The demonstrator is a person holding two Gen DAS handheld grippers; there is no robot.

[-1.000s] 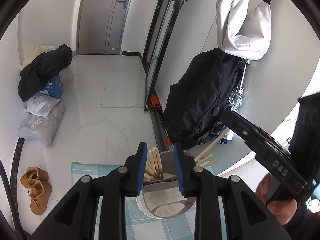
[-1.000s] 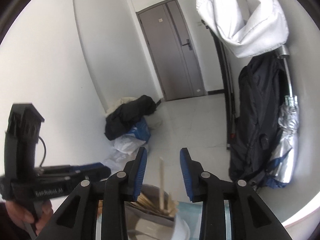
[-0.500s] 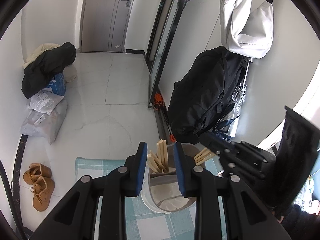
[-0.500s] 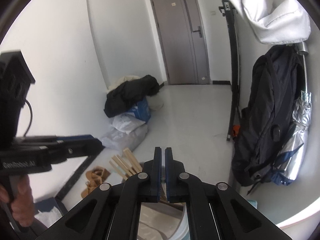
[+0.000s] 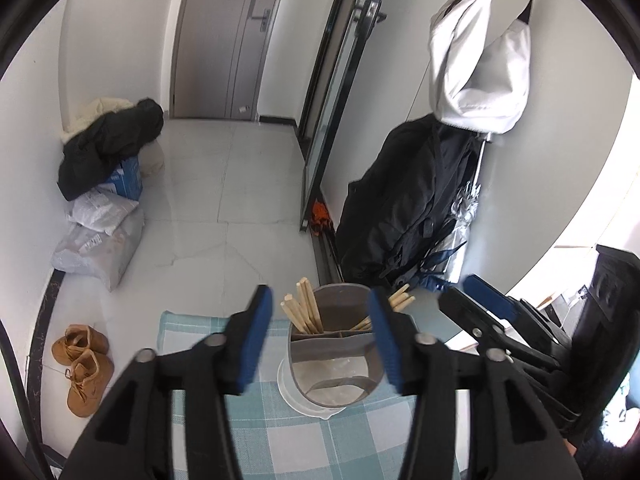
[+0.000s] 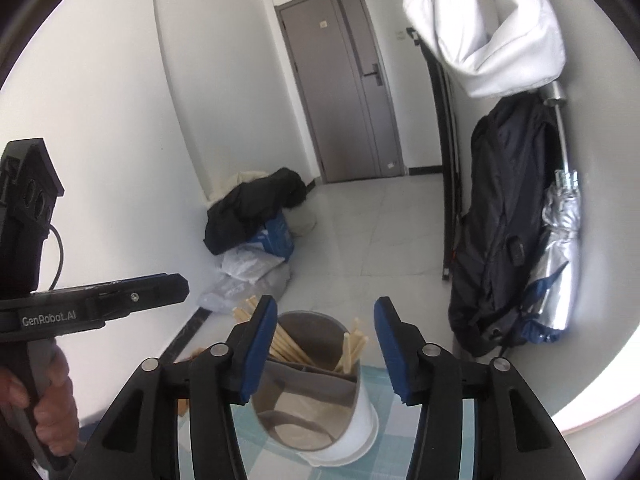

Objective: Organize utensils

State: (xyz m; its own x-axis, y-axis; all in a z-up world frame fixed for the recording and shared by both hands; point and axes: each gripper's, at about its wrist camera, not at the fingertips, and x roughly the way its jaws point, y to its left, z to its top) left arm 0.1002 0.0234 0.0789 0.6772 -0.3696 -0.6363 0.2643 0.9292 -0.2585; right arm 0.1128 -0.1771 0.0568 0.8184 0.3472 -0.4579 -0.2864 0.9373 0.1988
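Note:
A grey divided utensil holder point(image 5: 334, 354) stands in a white base on a blue checked cloth point(image 5: 280, 440). Wooden chopsticks point(image 5: 304, 312) stick up from its far compartments; the near compartment looks empty. My left gripper point(image 5: 320, 340) is open and empty, its fingers on either side of the holder. The holder shows in the right wrist view point(image 6: 312, 384) with chopsticks point(image 6: 288, 344) in it. My right gripper point(image 6: 326, 352) is open and empty just above the holder. The left gripper shows at the left of that view point(image 6: 120, 304).
The table stands in a hallway. Black coats and plastic bags point(image 5: 100, 200) lie on the floor by the left wall, with brown boots point(image 5: 82, 364) below them. A dark jacket point(image 5: 412, 208) and a white bag point(image 5: 476, 64) hang at the right.
Both grippers have opened: the left from narrow to wide, the right from shut half a second ago. The right gripper has dropped toward the holder.

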